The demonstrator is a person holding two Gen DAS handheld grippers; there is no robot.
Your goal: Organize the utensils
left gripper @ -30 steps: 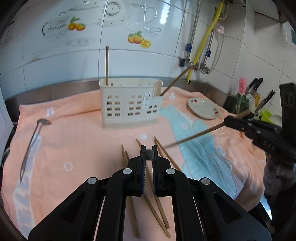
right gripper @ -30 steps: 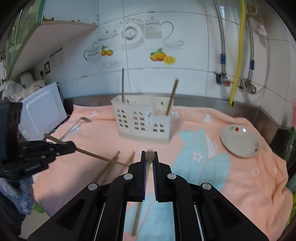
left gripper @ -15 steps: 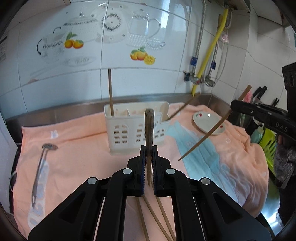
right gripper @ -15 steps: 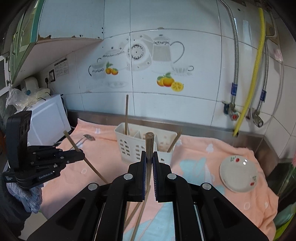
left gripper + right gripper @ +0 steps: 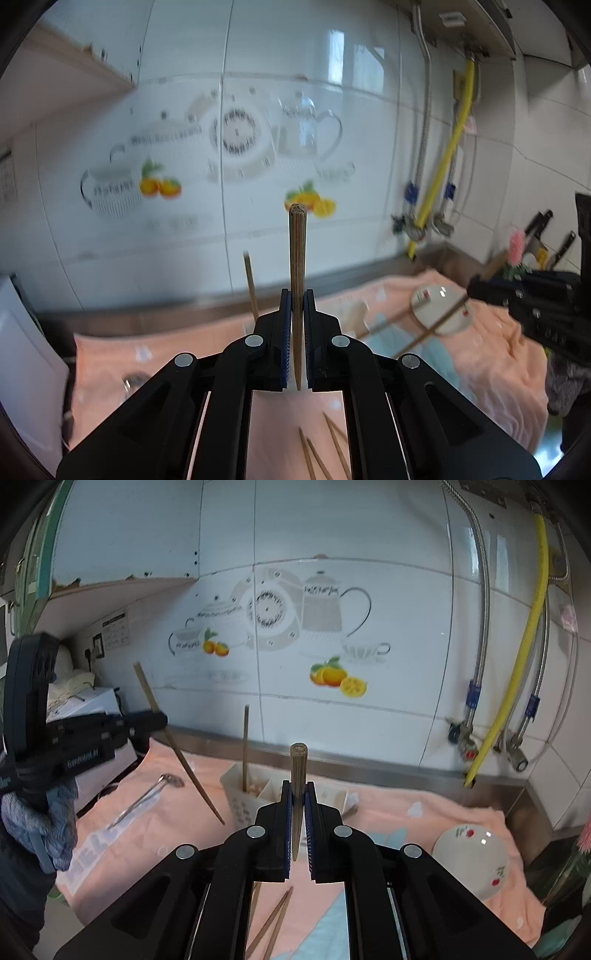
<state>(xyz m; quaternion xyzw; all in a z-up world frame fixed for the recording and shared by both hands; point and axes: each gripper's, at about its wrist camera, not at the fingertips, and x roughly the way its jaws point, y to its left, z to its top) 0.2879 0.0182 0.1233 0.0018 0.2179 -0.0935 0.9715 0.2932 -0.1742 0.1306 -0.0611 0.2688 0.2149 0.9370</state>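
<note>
Both grippers have risen off the peach towel (image 5: 424,812) toward the cream slotted plastic utensil caddy (image 5: 243,801). Left of the caddy, the left gripper (image 5: 295,328) stays clamped on a brown wooden chopstick (image 5: 297,266). Nearer, the right gripper (image 5: 297,812) pinches another chopstick (image 5: 298,775). Earlier both chopsticks slanted low near the towel; now they are upright, seemingly ready for slotting. Spare chopsticks (image 5: 273,919) remain below.

A home kitchen: tiled wall (image 5: 332,535) with teapot decals, steel counter edge (image 5: 388,771).
</note>
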